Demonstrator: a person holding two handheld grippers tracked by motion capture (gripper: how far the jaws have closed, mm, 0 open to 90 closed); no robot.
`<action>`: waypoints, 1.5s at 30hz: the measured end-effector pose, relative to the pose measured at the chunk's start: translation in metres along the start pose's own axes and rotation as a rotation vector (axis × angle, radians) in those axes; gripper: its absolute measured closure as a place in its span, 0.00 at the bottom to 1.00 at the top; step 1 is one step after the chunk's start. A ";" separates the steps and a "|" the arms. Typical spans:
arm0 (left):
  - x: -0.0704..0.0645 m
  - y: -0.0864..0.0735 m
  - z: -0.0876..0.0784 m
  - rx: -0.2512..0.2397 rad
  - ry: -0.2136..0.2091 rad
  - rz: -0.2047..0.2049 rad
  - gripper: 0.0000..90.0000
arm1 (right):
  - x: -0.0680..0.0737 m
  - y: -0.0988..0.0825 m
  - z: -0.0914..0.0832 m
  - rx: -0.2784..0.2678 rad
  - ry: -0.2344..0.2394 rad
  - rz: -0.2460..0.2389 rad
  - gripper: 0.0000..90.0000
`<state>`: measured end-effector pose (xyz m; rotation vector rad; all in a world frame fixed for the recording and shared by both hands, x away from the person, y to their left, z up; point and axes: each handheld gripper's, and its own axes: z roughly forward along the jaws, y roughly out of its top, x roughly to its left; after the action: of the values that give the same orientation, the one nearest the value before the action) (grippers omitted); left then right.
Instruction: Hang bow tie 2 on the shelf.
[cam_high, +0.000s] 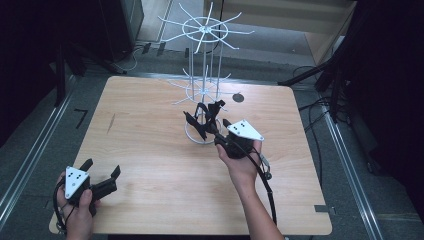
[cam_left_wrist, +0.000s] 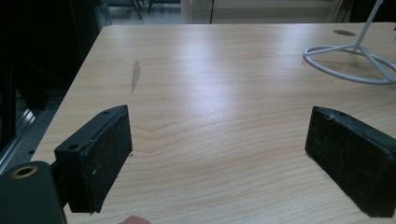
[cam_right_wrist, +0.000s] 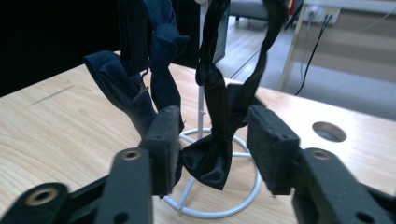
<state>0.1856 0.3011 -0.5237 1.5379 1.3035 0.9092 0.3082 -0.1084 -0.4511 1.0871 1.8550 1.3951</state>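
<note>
Right claw (cam_right_wrist: 212, 144) parted around black bow tie (cam_right_wrist: 210, 158), pads clear of it, so apparently just let go. Tie hanging on white wire rack (cam_high: 204, 85), mid-bench (cam_high: 150, 165), beside navy bow tie (cam_right_wrist: 126, 88). Next, probably: back off without snagging. Left claw (cam_left_wrist: 215, 154) wide, empty, near-left.

Bow tie (cam_right_wrist: 210, 158): black, plain, with a slight sheen; second bow tie (cam_right_wrist: 126, 93): dark navy blue, plain. Wire rack (cam_high: 204, 60): white throughout, ring base included. Table (cam_high: 150, 165): pale wood with fine grain and one dark streak; gripper pads (cam_left_wrist: 105, 154): black.
</note>
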 end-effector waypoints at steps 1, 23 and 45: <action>0.000 0.000 0.000 -0.001 0.001 0.000 0.09 | 0.000 0.000 -0.002 -0.006 -0.002 -0.006 0.58; 0.000 0.000 0.000 -0.001 0.001 0.002 0.09 | -0.026 -0.025 -0.028 0.006 0.024 0.051 0.32; 0.000 0.000 0.000 0.001 0.002 0.002 0.09 | -0.051 -0.054 -0.060 0.024 -0.017 0.078 0.32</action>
<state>0.1857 0.3008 -0.5237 1.5388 1.3046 0.9121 0.2707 -0.1885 -0.4872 1.1916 1.8393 1.4057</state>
